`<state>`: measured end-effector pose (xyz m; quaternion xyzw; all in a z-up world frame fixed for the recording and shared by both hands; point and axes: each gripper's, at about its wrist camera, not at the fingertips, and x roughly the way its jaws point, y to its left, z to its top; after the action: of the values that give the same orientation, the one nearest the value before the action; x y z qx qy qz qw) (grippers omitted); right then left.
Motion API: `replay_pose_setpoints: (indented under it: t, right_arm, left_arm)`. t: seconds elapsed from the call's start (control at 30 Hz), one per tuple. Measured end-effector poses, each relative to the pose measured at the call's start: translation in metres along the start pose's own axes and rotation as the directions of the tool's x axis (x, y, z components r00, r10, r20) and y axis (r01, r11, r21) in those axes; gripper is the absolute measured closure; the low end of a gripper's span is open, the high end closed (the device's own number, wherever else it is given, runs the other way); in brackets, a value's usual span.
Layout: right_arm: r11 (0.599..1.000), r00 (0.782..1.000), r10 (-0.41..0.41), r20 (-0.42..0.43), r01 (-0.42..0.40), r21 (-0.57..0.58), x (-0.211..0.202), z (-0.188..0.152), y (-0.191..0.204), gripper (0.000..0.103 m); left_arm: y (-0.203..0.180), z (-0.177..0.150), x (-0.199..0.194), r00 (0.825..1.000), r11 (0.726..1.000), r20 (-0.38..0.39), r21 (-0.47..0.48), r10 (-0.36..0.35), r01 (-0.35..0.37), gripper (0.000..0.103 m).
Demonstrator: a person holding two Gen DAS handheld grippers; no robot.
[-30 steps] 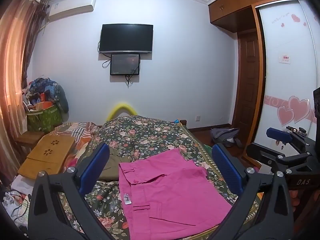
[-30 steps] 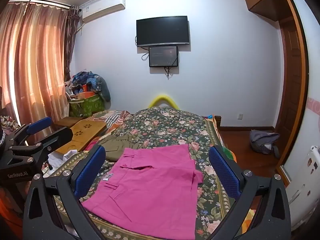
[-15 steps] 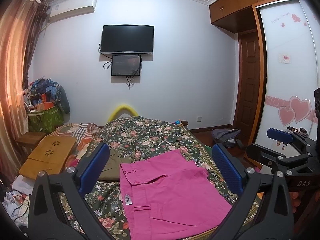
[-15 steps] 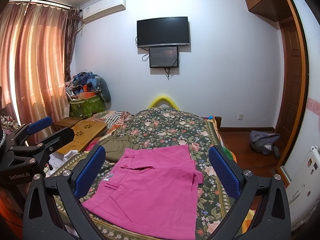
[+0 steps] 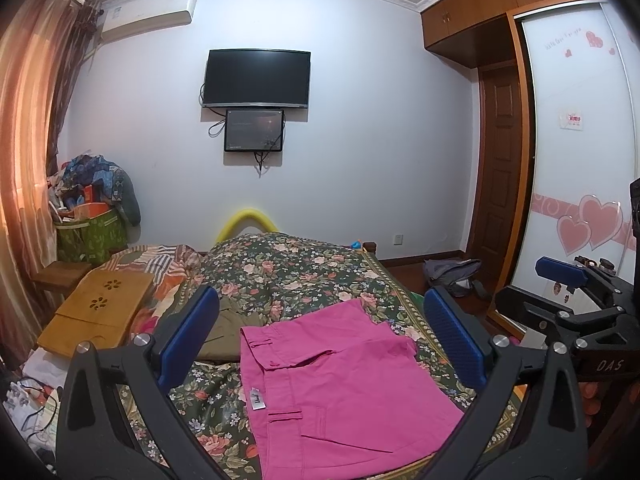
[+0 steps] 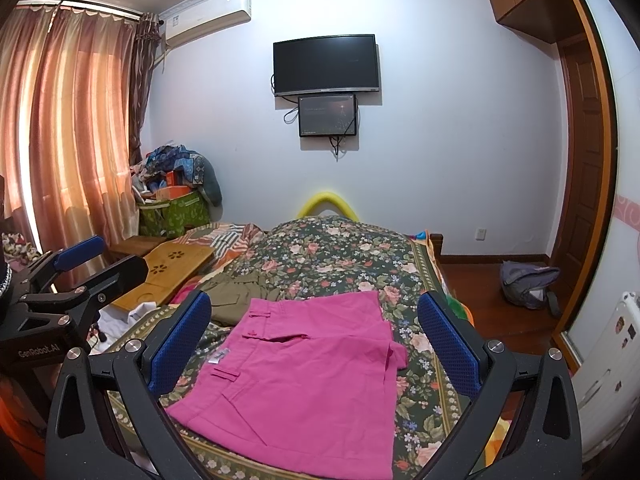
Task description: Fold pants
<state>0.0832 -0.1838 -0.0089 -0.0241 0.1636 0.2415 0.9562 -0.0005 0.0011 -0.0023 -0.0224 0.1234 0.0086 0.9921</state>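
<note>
Pink pants (image 5: 340, 376) (image 6: 304, 376) lie folded flat on the flowered bedspread (image 5: 288, 264) (image 6: 340, 256), waistband and white label toward the left. My left gripper (image 5: 320, 336) hangs open above them, blue pads wide apart with nothing between. My right gripper (image 6: 316, 336) is likewise open over the same pants and holds nothing. Each gripper appears at the edge of the other's view: the right gripper (image 5: 568, 280) on the right, the left gripper (image 6: 76, 256) on the left.
Olive-green clothing (image 5: 224, 328) (image 6: 236, 292) lies beside the pink pants. A wooden lap tray (image 5: 100, 308) rests at the bed's left. A green basket of clutter (image 6: 176, 212) stands by the curtains. A grey bag (image 6: 528, 284) lies on the floor near the door.
Both views drifted slightly; the left camera shifted a little so the pants sit marginally lower. Grippers stayed open and the pants did not move.
</note>
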Motion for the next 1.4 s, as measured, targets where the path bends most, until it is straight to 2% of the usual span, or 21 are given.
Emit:
replay_pose_setpoints:
  t: [1.4]
  right_arm:
    - [1.000,1.000,-0.001,0.001,0.001,0.001,0.0021,0.0020,0.0012,0.000]
  left_arm:
    - [0.0026,0.0000,-0.0005,1.000,1.000,-0.001,-0.013,-0.005,0.005,0.000]
